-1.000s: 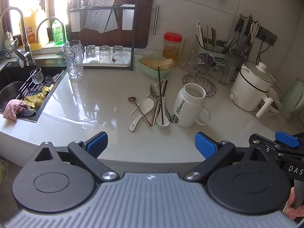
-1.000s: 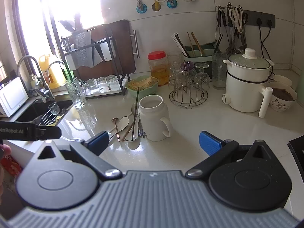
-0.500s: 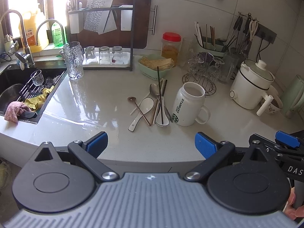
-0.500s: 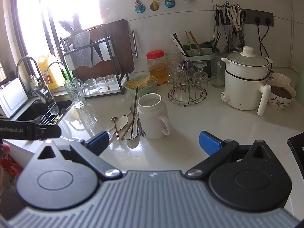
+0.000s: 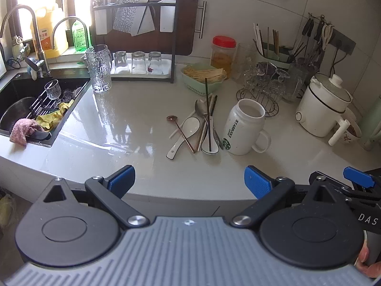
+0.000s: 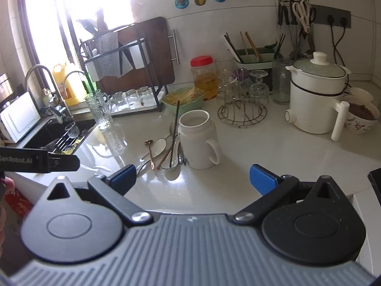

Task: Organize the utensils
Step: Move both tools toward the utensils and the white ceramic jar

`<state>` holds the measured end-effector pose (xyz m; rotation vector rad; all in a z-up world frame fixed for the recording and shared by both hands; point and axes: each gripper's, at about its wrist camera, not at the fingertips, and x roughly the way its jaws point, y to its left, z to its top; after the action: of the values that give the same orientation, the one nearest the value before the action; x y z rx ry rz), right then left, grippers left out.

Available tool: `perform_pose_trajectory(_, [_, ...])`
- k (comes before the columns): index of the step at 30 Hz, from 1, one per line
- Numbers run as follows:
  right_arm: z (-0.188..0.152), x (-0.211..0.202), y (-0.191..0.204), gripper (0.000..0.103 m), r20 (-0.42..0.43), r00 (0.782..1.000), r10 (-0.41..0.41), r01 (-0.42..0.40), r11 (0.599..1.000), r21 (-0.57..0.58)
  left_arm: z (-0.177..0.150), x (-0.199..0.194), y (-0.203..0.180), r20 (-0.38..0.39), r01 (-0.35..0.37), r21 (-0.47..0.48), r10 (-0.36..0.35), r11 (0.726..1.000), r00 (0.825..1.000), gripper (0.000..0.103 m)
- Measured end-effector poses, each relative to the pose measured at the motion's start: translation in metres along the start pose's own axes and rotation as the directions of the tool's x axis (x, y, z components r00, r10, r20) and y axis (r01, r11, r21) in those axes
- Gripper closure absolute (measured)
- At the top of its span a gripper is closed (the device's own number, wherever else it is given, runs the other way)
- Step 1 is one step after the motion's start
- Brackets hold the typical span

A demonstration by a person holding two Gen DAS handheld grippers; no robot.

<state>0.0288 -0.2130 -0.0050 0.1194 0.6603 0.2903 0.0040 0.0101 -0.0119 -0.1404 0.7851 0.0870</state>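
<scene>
A loose pile of utensils (image 5: 200, 128) lies on the white counter: two white ceramic spoons, a copper spoon (image 5: 180, 130), a steel spoon and dark chopsticks (image 5: 208, 112). Just right of the pile stands an empty white mug (image 5: 243, 128), seen also in the right wrist view as the mug (image 6: 197, 140) beside the utensils (image 6: 164, 152). My left gripper (image 5: 189, 181) hovers open at the counter's front edge, short of the pile. My right gripper (image 6: 193, 177) is open too, near the mug, holding nothing.
A sink (image 5: 35, 104) with rags and a glass sits at the left. At the back stand a tall glass (image 5: 98, 68), a dish rack (image 5: 140, 47), a green basket (image 5: 202, 76), a red-lidded jar (image 5: 222, 52), a wire glass stand (image 5: 262, 88), an utensil holder (image 6: 254, 57) and a white cooker (image 6: 316, 95).
Both grippers have drifted slightly; the right wrist view has edged a little closer to the mug. Nothing on the counter has moved, and both stay open.
</scene>
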Motion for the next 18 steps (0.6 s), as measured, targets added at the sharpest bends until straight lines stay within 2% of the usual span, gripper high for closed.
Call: perform_pose_trajectory(18, [0.004, 0.023, 0.008, 0.0, -0.052, 0.998, -0.027, 0.026, 0.999, -0.028, 0.008, 0.021, 0.017, -0.027, -0.014, -0.04, 0.013, 0.999, 1.0, 0.003])
